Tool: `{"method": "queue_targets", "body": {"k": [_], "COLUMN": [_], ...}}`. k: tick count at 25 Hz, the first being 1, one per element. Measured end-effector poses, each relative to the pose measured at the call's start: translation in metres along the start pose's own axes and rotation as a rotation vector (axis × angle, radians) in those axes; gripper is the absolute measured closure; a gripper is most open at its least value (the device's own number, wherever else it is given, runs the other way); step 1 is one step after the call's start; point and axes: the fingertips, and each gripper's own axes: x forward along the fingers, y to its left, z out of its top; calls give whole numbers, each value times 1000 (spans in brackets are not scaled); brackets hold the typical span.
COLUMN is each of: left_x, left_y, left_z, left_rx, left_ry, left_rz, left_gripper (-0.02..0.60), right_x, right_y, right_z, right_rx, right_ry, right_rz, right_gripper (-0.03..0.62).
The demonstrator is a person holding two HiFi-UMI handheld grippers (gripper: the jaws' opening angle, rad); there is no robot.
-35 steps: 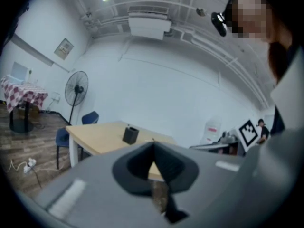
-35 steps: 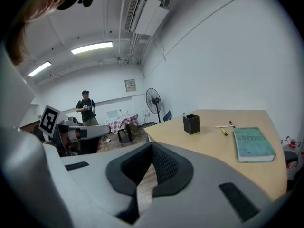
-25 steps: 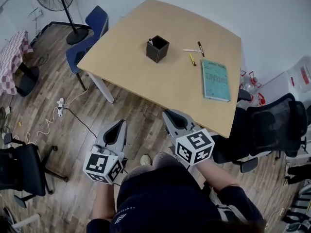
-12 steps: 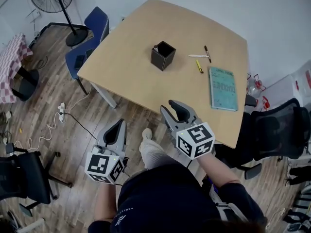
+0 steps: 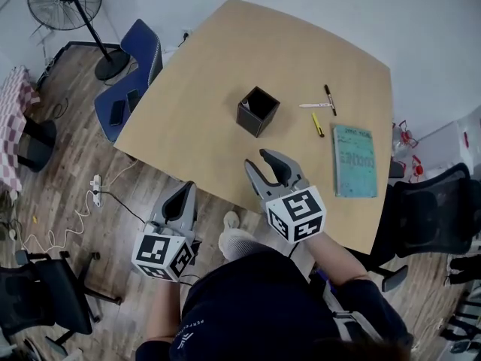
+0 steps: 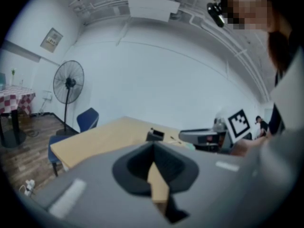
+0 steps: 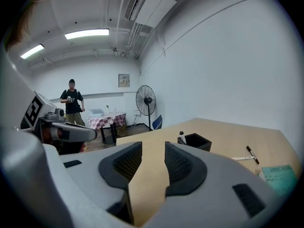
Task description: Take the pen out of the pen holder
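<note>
Right claw [image 5: 262,161] hovering at near edge of surface [image 5: 195,89]; jaws opening, standing wide apart, nothing between them, touching nothing. Left claw [image 5: 183,189] hanging short of surface edge, at 8 o'clock of right claw; jaws pressing together, gripping nothing. Pen holder [image 5: 258,111] sitting at 12 o'clock of right claw, well apart. Pen [image 7: 181,136] standing inside pen holder, white cap poking above rim. Loose pens [image 5: 319,110] lying at 3 o'clock of pen holder; teal book [image 5: 354,161] lying at 4 o'clock.
</note>
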Motion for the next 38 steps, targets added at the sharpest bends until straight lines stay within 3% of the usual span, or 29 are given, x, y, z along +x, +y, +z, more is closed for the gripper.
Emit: {"method": "queue_targets", "body": {"k": [14, 24, 32, 38], "left_x": [103, 145, 167, 190], "left_y": [45, 64, 77, 85], "left_z": [17, 22, 30, 47], "left_rx": [-2, 13, 21, 55], "left_ry": [75, 100, 108, 136], "left_rz": [-44, -72, -155, -270], "left_gripper": [578, 578, 578, 578], "right_x": [92, 136, 151, 153], "right_y": [-72, -87, -92, -99], "right_z": [10, 7, 0, 0], "right_rx": [-28, -115, -140, -118], "right_ry": [104, 179, 261, 307], "right_rz": [-53, -81, -154, -230], "right_gripper": [467, 470, 476, 530]}}
